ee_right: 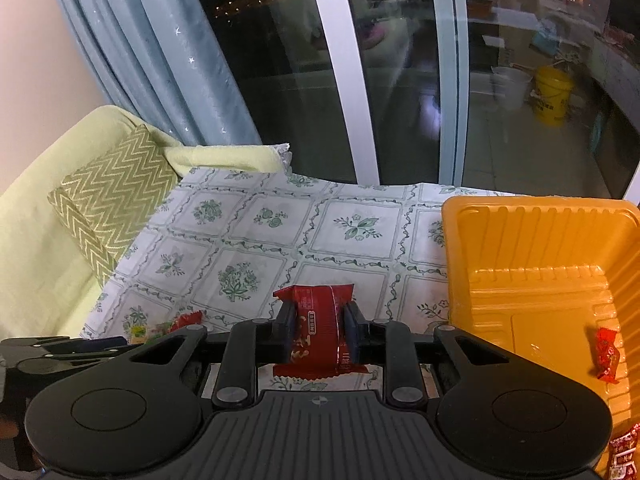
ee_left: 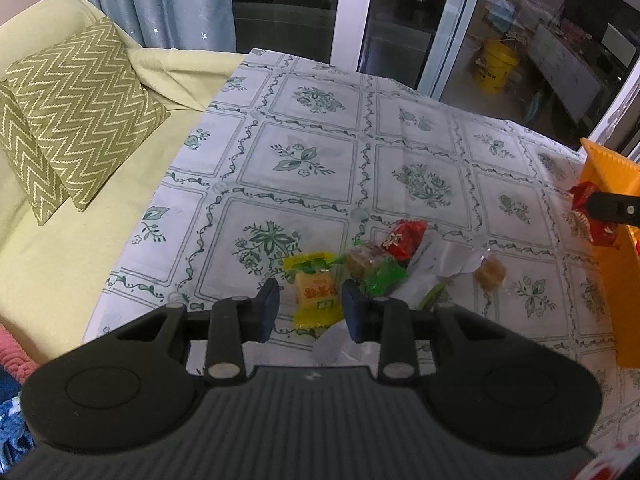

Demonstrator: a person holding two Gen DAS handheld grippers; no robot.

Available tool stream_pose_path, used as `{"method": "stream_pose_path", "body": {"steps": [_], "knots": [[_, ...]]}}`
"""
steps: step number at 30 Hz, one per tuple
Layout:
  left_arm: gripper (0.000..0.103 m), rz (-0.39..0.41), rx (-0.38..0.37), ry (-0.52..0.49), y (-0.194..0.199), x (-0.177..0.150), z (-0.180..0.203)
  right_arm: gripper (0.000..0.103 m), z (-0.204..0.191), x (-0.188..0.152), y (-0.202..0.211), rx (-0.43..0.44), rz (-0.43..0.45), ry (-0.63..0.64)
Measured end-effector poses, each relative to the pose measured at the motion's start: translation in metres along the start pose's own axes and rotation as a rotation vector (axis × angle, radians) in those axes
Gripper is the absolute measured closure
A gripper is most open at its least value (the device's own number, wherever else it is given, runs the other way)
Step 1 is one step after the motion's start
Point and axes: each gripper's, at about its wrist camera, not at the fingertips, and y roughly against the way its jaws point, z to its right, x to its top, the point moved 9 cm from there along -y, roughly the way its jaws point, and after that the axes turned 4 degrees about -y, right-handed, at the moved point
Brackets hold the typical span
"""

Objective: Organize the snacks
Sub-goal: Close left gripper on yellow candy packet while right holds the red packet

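The right gripper (ee_right: 318,334) is clamped on a red snack packet (ee_right: 316,328), its pads pressing the packet's two flat sides. The packet's long axis runs along the fingers, one crimped end pointing away toward the window and the other back toward the handle. It hangs above the flowered tablecloth (ee_right: 280,240), just left of the orange tray (ee_right: 520,240).

The left gripper (ee_left: 310,308) hovers with its fingers parted a little around a yellow candy (ee_left: 315,294) lying on the tablecloth, well left of the tray. The pads stand just off its sides, gripping nothing. The candy's twisted ends point away and back, roughly along the fingers.

Only the right wrist view looks into the tray, where a small red candy (ee_right: 607,354) lies against the right wall. Only the left wrist view shows the pile beside the yellow candy: a red candy (ee_left: 404,236), a green wrapper (ee_left: 382,280) and a brown sweet (ee_left: 490,274).
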Motion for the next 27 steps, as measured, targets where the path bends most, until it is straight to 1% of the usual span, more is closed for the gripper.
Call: {"method": "stream_pose_path", "body": {"steps": [2, 4, 5, 12, 20, 27], "knots": [[0.073, 0.0, -0.001, -0.003, -0.002, 0.001, 0.001, 0.077, 0.001, -0.001, 0.002, 0.0, 0.0, -0.004], [0.076, 0.003, 0.0, -0.01, -0.003, 0.001, 0.002, 0.077, 0.002, -0.003, 0.004, -0.001, 0.001, -0.007], [0.08, 0.004, -0.003, -0.012, -0.003, 0.001, 0.003, 0.077, 0.002, -0.003, 0.006, -0.001, 0.002, -0.008], [0.084, 0.019, 0.005, -0.013, 0.0, 0.001, 0.001, 0.077, 0.003, -0.009, 0.015, 0.008, 0.002, -0.012], [0.084, 0.069, 0.02, 0.003, 0.026, 0.004, -0.003, 0.077, -0.003, -0.013, 0.032, 0.044, 0.024, -0.003], [0.084, 0.11, 0.024, 0.024, 0.057, -0.003, 0.002, 0.077, -0.005, -0.024, 0.051, 0.08, 0.028, 0.0]]}}
